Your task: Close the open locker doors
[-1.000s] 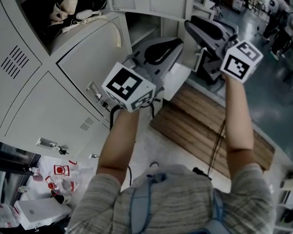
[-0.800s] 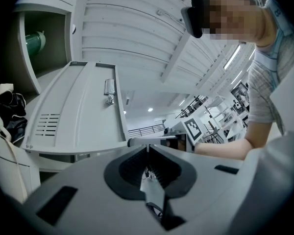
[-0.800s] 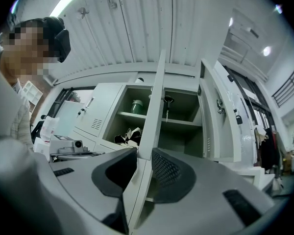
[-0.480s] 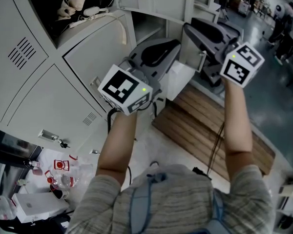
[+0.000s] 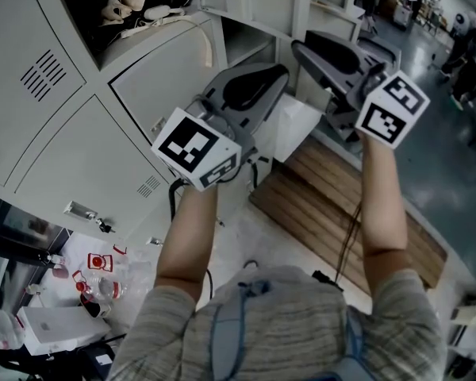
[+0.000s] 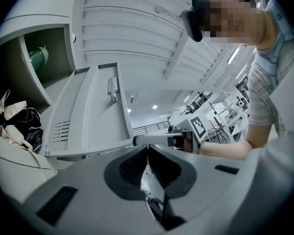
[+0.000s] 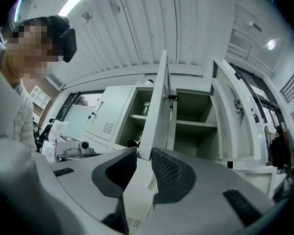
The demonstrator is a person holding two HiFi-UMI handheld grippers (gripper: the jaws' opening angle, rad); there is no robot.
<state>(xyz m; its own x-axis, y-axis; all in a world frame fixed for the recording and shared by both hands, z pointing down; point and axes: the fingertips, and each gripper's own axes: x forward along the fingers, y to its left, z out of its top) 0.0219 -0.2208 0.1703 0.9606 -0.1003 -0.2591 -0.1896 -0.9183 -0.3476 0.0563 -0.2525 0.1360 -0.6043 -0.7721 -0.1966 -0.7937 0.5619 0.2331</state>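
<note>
Right gripper view: the right gripper (image 7: 144, 153) has its two dark pads closed on the free edge of an open locker door (image 7: 159, 106), and that door runs edge-on up the middle of the shot, swung well out from its compartment. Behind it, the open compartment shows a shelf (image 7: 196, 124), and another open door (image 7: 235, 106) stands just to the right. Over to the left gripper (image 6: 148, 148): its jaws are together at the tips with nothing between them, and it points up past the underside of an upper locker door (image 6: 88, 111), also swung open, latch (image 6: 112, 88) facing us. Left of that door, an open compartment holds pale and black bags (image 6: 12, 119). In the head view, both grippers are raised side by side near the lockers, closed lower doors (image 5: 87, 157) to the left, and a wooden pallet (image 5: 333, 205) lies on the floor below.
</note>
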